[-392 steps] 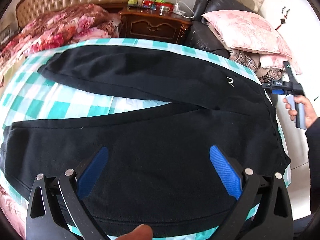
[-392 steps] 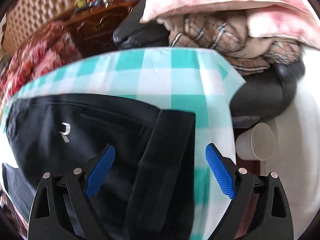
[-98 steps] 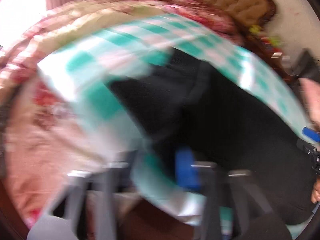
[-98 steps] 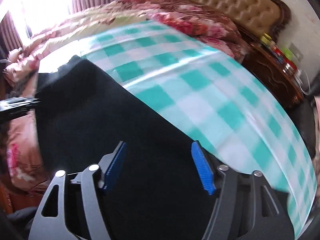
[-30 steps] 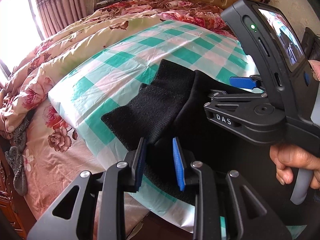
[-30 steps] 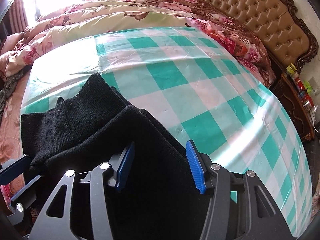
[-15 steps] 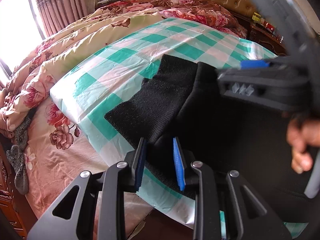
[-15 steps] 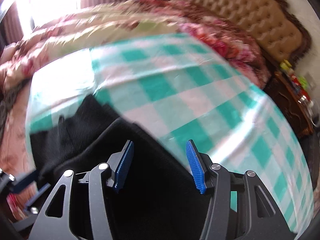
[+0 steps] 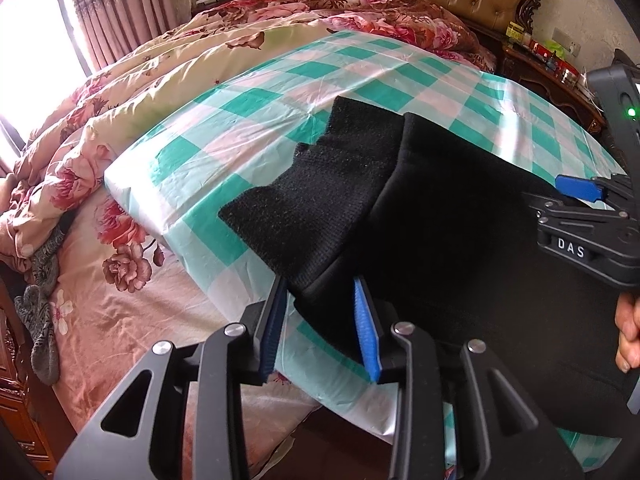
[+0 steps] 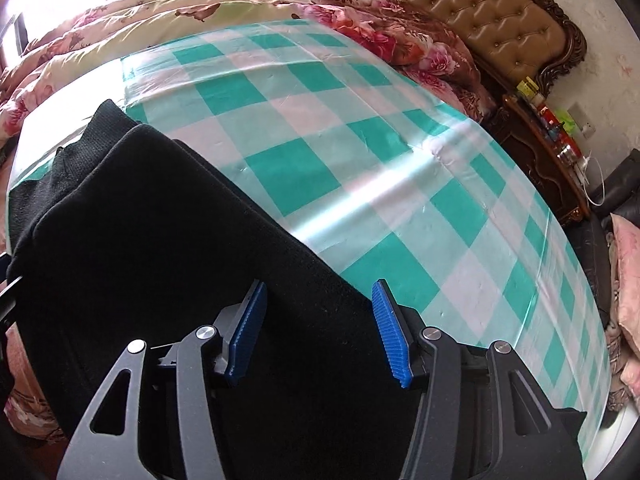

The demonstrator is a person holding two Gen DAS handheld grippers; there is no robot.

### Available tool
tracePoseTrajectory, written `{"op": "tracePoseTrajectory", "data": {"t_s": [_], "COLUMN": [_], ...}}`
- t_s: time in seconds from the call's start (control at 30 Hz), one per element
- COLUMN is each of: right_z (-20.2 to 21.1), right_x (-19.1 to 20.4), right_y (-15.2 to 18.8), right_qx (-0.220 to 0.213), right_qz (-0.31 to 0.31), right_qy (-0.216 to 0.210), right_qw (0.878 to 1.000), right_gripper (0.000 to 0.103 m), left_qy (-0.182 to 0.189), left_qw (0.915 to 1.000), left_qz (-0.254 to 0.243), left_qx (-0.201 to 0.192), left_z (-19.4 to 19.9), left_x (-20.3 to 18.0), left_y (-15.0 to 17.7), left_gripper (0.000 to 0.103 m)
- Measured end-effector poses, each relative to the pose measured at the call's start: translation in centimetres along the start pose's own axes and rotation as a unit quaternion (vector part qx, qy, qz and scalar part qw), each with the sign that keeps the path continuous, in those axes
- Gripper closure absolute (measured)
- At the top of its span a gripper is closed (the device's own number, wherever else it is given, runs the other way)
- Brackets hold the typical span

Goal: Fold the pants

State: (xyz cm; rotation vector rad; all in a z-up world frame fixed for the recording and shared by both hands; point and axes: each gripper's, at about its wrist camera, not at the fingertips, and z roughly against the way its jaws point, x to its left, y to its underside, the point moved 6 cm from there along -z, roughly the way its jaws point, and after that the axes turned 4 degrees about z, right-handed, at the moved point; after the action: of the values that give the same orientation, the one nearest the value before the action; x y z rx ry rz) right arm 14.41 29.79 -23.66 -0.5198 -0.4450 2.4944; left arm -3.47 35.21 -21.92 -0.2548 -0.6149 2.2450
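Pants (image 9: pixel 460 216): black, lying folded lengthwise along the near edge of the checked cloth (image 9: pixel 360 76), legs stacked, both ribbed cuffs (image 9: pixel 320 200) at the cloth's window-side corner, the upper one set slightly back from the lower. Thirteen seconds ago the legs lay spread in a V across the cloth; now they lie one on the other. Left gripper (image 9: pixel 320 320): at the near edge of the cloth, the seam below the cuffs between its blue pads; its jaws have just been opening, the gap plainly wider than a second ago, and the pads no longer pinch the fabric. Right gripper (image 10: pixel 316 328): jaws apart, hanging over the far edge of the pants where black fabric meets the cloth, nothing clamped; in the left view it has drawn off to the right side of the cloth since a second ago, when it crossed over the pants, and a hand (image 9: pixel 628 336) on its handle shows at the frame edge. Flowered quilt (image 9: pixel 120 92): beyond the cloth toward the window. Bedside cabinet (image 10: pixel 552 160): past the cloth's far corner, small bottles and boxes on top, too small to tell apart.
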Motion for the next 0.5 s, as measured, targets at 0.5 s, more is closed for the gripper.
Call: {"op": "tracePoseTrajectory", "data": {"t_s": [0.5], "right_z": [5.9], "right_x": [-0.5], "right_y": [0.8], "right_qx": [-0.071], "right_qz": [-0.026], "right_qy": [-0.038], "right_qw": [0.996], "right_gripper": [0.040], "left_qy": [-0.019], "left_qw": [0.9993], "left_qz": [-0.033], "left_qx": [0.005], "left_z": [0.3], "left_x": [-1.2], "left_y": [0.5], "left_gripper": [0.069]}}
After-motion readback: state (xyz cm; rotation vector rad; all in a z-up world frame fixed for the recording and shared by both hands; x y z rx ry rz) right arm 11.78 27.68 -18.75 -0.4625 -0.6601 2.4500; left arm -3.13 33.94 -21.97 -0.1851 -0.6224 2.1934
